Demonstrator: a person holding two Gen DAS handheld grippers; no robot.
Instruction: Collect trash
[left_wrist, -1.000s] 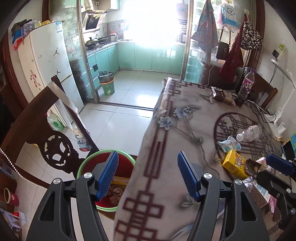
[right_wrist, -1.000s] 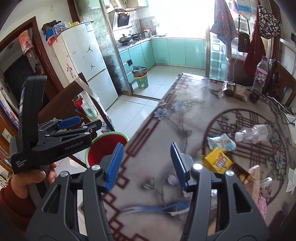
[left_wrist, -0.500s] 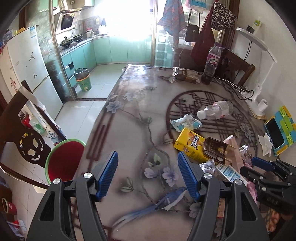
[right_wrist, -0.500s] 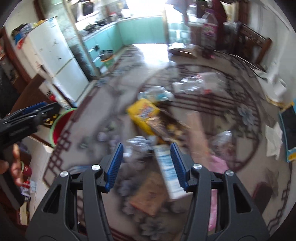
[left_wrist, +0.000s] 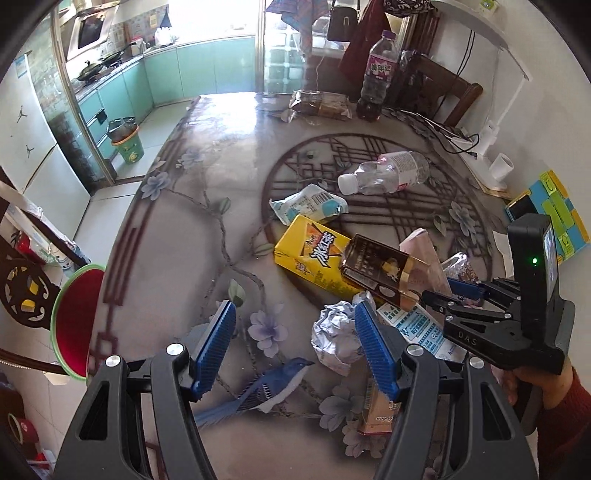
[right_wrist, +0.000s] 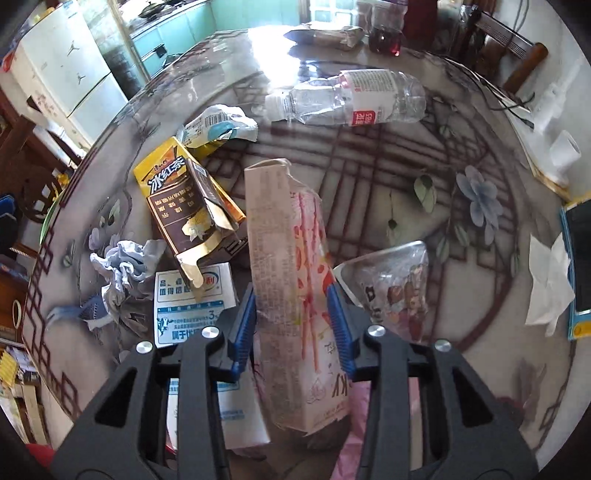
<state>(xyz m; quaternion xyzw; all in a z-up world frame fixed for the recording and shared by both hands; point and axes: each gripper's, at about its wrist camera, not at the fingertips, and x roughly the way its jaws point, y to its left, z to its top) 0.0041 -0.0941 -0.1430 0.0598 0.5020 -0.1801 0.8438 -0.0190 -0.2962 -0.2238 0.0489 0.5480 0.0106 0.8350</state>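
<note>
the right gripper (right_wrist: 291, 317) has its fingers narrowed around a tall pink-and-white cardboard snack box (right_wrist: 288, 236) amid desk litter; a thin-walled carton could crush or slip. the left gripper (left_wrist: 293, 350), wide, hovers beside a crumpled foil ball (left_wrist: 334, 341).

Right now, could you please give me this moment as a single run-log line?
left tool: open, above crumpled paper | right tool: shut on pink snack box | red bin: beside table

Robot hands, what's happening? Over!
Right gripper shut on pink snack box. Left gripper open beside crumpled foil ball. Brown carton crowds the box.
</note>
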